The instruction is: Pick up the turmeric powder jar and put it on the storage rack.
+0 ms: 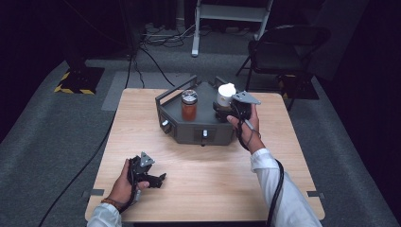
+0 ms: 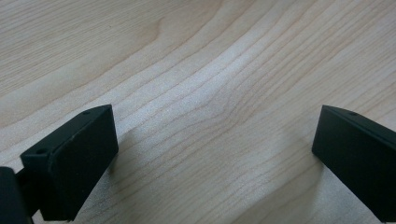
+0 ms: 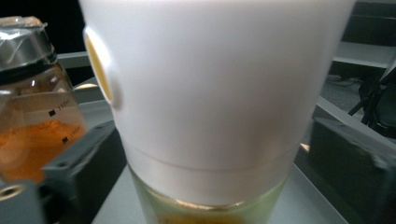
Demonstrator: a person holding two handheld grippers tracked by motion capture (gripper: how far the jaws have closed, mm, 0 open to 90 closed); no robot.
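Note:
A jar with a tall white cap (image 1: 226,93) (image 3: 210,93) stands at the right rear of a dark grey tray-like unit (image 1: 189,133) on the wooden table (image 1: 203,175). My right gripper (image 1: 222,111) (image 3: 215,154) reaches in from the right. Its jaws stand on either side of the jar, with a small gap on one side, so it is open. An amber jar with a metal lid (image 1: 189,105) (image 3: 32,116) stands to the left on the same unit. Near the table's front left, my left gripper (image 1: 157,179) (image 2: 215,135) rests low over bare wood, open, with nothing between its fingers.
The grey unit has a handle rail (image 1: 172,91) at its back left and knobs (image 1: 204,134) on its front face. Beyond the table stand a black folding chair (image 1: 283,47) and a white frame (image 1: 227,14), with cables (image 1: 156,40) on the grey floor.

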